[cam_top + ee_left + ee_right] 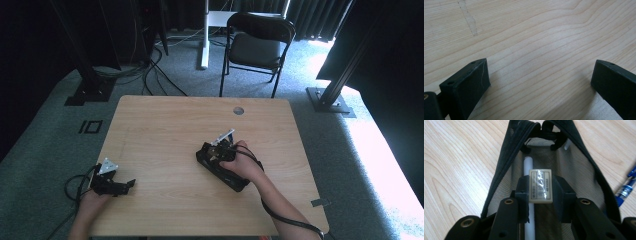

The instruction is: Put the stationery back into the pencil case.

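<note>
Right hand-held gripper point(540, 186) clamped on a small white eraser point(540, 185) in a printed sleeve, poised over the gaping mouth of a black zip pencil case point(506, 165) lying mid-desk, a white pen-like stick point(528, 165) already inside on the grey lining and a blue pen point(627, 185) just beside the case on the wood. Left hand-held gripper point(116, 186) near the front-left corner of the desk point(165, 125), well apart from the case, jaws spread wide over bare wood, nothing between them.
</note>
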Available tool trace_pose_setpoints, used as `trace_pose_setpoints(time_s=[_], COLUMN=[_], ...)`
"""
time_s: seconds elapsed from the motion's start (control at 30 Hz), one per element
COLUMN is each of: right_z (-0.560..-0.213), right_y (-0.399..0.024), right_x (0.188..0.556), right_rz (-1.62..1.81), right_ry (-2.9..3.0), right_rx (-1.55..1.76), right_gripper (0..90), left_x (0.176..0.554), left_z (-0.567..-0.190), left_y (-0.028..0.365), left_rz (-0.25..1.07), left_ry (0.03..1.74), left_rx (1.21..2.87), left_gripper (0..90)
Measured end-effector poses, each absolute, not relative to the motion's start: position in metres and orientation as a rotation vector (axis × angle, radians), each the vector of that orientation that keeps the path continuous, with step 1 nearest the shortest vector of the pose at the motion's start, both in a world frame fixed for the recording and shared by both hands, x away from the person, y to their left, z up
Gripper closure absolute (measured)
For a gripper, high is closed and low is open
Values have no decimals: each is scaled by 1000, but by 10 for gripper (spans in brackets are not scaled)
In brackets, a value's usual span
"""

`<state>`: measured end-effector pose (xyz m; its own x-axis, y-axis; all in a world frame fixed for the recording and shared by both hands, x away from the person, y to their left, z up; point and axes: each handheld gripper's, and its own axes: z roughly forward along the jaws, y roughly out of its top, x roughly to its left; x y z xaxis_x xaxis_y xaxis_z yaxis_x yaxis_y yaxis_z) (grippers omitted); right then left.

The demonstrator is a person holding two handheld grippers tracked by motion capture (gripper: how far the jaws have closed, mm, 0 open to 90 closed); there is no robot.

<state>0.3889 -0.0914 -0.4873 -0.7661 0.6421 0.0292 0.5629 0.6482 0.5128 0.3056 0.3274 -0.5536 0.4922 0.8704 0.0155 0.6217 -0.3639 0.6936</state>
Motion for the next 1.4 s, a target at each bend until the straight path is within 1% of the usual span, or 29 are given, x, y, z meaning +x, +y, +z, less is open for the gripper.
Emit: trace_pose_setpoints(time_s=[0.1, 0.23, 0.37, 0.7, 0.87, 1.07, 1.4], right_z=[-489, -490, -486, -445, -438, -443, -473], right_y=[-89, -89, -91, -117, -134, -152, -166], right_x=[389, 389, 388, 381, 386, 400, 427], right_rz=[748, 735, 762, 1045, 1096, 1105, 1044], right_ry=[2726, 2750, 2734, 2608, 2519, 2416, 2340], right_rx=[985, 972, 967, 986, 1029, 1111, 1238], right_gripper=[671, 619, 617, 629, 627, 618, 611], left_x=[306, 306, 306, 306, 306, 306, 306], left_z=[-554, -554, -554, -554, -554, -554, -554], left_y=[327, 327, 327, 327, 327, 327, 327], left_rz=[512, 512, 512, 512, 512, 512, 512], left_ry=[1222, 1222, 1222, 1222, 1222, 1222, 1222], left_rx=[2110, 2110, 2111, 2109, 2111, 2110, 2111], left_gripper=[21, 21, 21, 21, 21, 21, 21])
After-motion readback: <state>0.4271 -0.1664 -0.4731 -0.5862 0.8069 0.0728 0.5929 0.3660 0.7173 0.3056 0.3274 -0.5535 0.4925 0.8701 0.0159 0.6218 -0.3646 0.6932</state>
